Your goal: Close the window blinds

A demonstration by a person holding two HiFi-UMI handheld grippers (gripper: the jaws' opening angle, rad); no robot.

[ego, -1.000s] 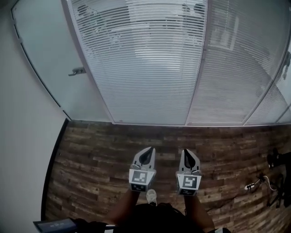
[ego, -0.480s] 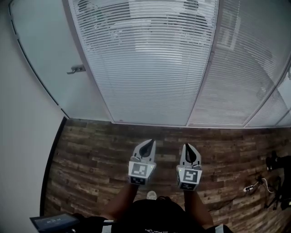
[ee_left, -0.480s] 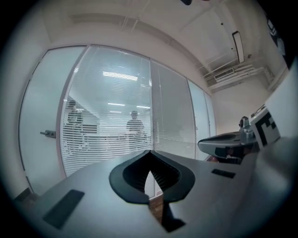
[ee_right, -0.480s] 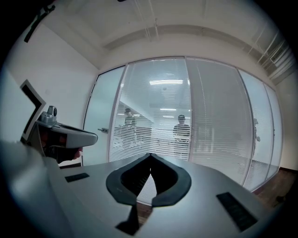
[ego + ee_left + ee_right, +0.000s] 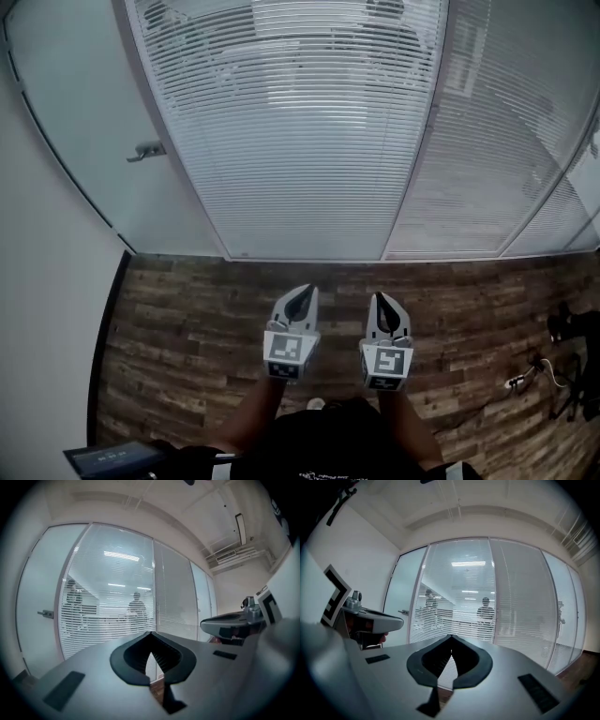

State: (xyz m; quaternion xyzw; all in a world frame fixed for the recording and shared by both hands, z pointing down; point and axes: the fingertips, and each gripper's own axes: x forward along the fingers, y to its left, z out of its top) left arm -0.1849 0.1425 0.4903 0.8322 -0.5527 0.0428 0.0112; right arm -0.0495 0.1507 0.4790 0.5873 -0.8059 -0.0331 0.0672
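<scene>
Two tools, the left tool (image 5: 303,291) and right tool (image 5: 379,298), both pressed together and holding nothing, face the window blinds (image 5: 309,141); wood floor (image 5: 187,319) lies between.

1. This is an office: slatted blinds (image 5: 300,131) cover a wall of glass panels (image 5: 506,131).
2. Left of the blinds is a frosted glass door (image 5: 75,122) with a lever handle (image 5: 147,150).
3. Behind the blinds, people (image 5: 486,613) stand under ceiling strip lights (image 5: 471,564).
</scene>
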